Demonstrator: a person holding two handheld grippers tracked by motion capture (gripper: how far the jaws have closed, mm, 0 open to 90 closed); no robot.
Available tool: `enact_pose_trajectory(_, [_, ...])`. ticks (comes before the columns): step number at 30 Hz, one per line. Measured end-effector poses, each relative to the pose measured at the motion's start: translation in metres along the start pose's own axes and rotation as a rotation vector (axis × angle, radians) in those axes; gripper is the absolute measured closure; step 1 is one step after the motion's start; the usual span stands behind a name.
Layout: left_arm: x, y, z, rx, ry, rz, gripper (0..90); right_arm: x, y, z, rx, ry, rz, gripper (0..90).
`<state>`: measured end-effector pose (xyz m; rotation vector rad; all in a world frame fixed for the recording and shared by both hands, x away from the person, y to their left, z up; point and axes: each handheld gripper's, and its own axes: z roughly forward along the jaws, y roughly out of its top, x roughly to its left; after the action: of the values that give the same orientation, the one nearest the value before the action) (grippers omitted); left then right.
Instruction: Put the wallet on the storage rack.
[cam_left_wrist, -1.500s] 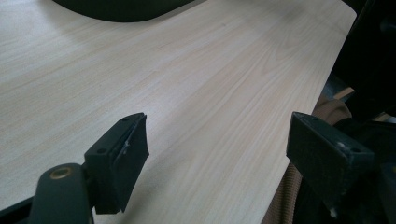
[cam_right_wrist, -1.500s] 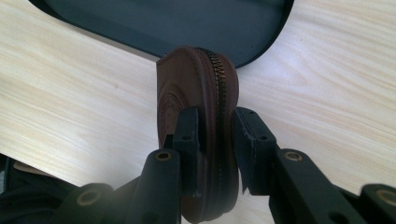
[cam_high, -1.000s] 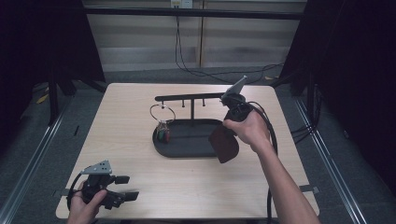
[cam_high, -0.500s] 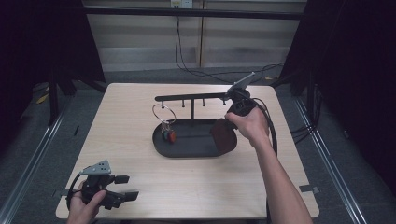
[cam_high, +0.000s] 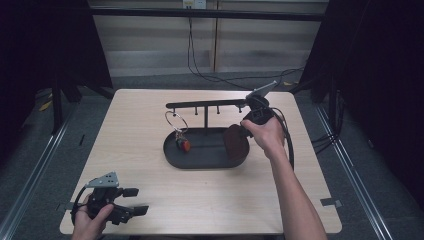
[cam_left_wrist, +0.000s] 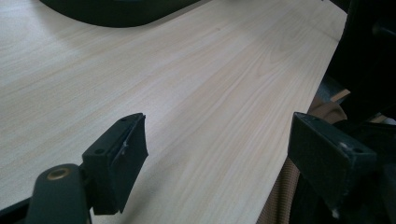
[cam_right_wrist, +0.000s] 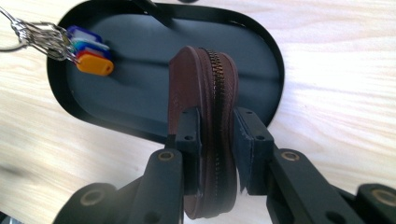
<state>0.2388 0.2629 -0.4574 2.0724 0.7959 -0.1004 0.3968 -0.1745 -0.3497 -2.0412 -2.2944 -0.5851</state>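
Note:
My right gripper (cam_high: 240, 133) (cam_right_wrist: 217, 123) is shut on a brown zippered pouch (cam_high: 235, 143) (cam_right_wrist: 205, 88), both pads pressing its sides with the zip facing up. The pouch hangs edge-on over the right end of a black oval tray (cam_high: 200, 166) (cam_right_wrist: 140, 74). A bunch of coloured key tags (cam_high: 184, 145) (cam_right_wrist: 88, 51) on a metal ring (cam_high: 176, 121) lies at the tray's left end. My left gripper (cam_high: 137, 201) (cam_left_wrist: 219, 158) is open over bare wood at the table's front left corner, with nothing between its fingers.
A black T-shaped stand with a peg bar (cam_high: 205, 104) rises from the tray's far side, just left of my right hand. The light wooden table (cam_high: 150, 125) has dark floor and rails around it. A cable (cam_high: 289, 145) trails from the right gripper.
The right hand has carried the pouch a little toward the far side and down, from the tray's front right rim to over its right end. The left hand has stayed put.

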Motion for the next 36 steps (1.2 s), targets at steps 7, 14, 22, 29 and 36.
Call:
enact_pose_trajectory(7, [0.0, 0.0, 0.0, 0.004, -0.004, 0.008, 19.7, -0.005, -0.002, 0.013, -0.029, 0.038, 0.023, 73.0])
enact_pose_trajectory(14, [-0.001, 0.0, 0.002, 0.012, -0.01, 0.008, 19.7, -0.012, -0.006, 0.019, -0.075, 0.085, 0.048, 73.0])
enact_pose_trajectory(22, [0.0, 0.0, 0.003, 0.023, -0.012, 0.007, 19.7, -0.022, -0.011, 0.036, -0.088, 0.123, 0.085, 73.0])
enact_pose_trajectory(29, [-0.001, 0.0, 0.003, 0.028, -0.015, 0.013, 19.7, -0.025, -0.01, 0.046, -0.107, 0.159, 0.1, 73.0])
enact_pose_trajectory(36, [-0.001, 0.0, 0.003, 0.028, -0.025, 0.007, 19.7, -0.024, -0.007, 0.06, -0.136, 0.198, 0.115, 73.1])
